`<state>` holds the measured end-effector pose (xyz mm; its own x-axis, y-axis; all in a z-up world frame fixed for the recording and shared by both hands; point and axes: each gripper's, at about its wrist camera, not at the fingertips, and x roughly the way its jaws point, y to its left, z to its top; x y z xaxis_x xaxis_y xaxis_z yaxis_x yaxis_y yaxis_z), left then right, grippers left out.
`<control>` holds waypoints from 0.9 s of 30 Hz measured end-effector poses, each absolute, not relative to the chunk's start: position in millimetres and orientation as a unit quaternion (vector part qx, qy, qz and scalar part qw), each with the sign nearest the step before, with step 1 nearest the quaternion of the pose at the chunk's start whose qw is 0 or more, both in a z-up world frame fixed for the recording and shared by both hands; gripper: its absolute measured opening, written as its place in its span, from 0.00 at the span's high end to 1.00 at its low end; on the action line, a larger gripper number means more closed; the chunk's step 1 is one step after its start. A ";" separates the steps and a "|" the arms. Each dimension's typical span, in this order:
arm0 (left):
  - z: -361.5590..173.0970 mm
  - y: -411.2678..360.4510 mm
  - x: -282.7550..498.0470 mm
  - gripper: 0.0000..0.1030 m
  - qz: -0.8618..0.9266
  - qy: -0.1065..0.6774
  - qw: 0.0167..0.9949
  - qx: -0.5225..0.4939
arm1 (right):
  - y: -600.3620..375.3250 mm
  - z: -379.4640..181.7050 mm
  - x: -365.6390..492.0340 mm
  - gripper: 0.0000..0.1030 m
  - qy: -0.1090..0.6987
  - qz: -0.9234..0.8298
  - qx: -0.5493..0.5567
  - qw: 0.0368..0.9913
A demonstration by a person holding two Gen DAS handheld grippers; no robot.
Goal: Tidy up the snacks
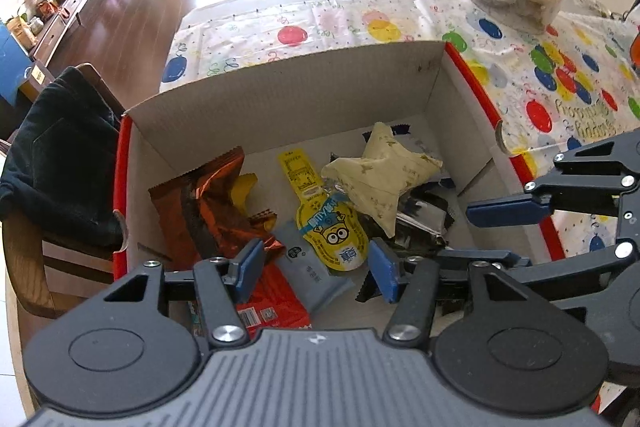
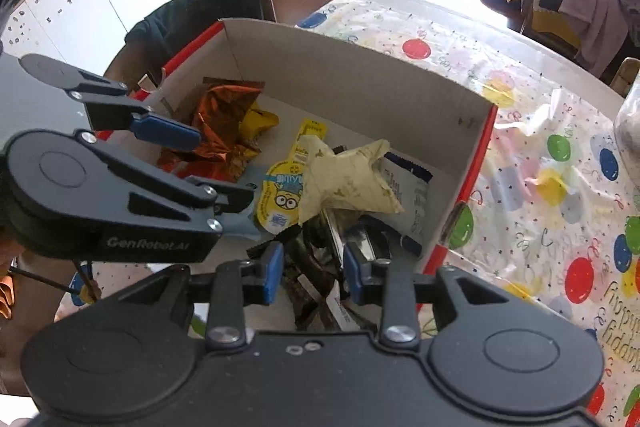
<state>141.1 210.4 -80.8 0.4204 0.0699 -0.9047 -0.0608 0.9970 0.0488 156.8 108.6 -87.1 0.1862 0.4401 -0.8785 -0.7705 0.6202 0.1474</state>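
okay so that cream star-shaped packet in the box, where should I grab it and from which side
Probably pinch the upper point of the cream star-shaped packet, coming straight down from above. It lies on top of the other snacks, its points taper thin, and the cardboard box walls block any sideways approach.

Left gripper [image 1: 316, 267] open above cardboard box [image 1: 280, 99]; yellow cartoon pouch [image 1: 334, 237] lies between its fingertips, copper wrapper [image 1: 208, 203] to their left.

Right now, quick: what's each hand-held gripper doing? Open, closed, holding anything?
Left hand-held gripper: open, holding nothing.
Right hand-held gripper: closed, apparently on a dark wrapper.
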 end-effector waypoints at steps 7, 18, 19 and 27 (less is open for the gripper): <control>-62.9 208.7 124.2 0.37 0.043 0.506 0.861 -0.003 | 95.1 -66.6 150.7 0.68 0.477 0.403 -0.155 0.766; -33.9 213.0 97.1 0.30 0.061 0.443 0.894 -0.026 | 73.6 -40.6 140.5 0.67 0.448 0.402 -0.121 0.789; -31.4 212.8 94.3 0.30 0.062 0.438 0.896 -0.028 | 71.6 -38.1 138.7 0.67 0.445 0.402 -0.119 0.791; -18.4 204.3 71.2 0.26 0.067 0.414 0.907 -0.028 | 48.6 -18.5 123.0 0.66 0.405 0.408 -0.083 0.814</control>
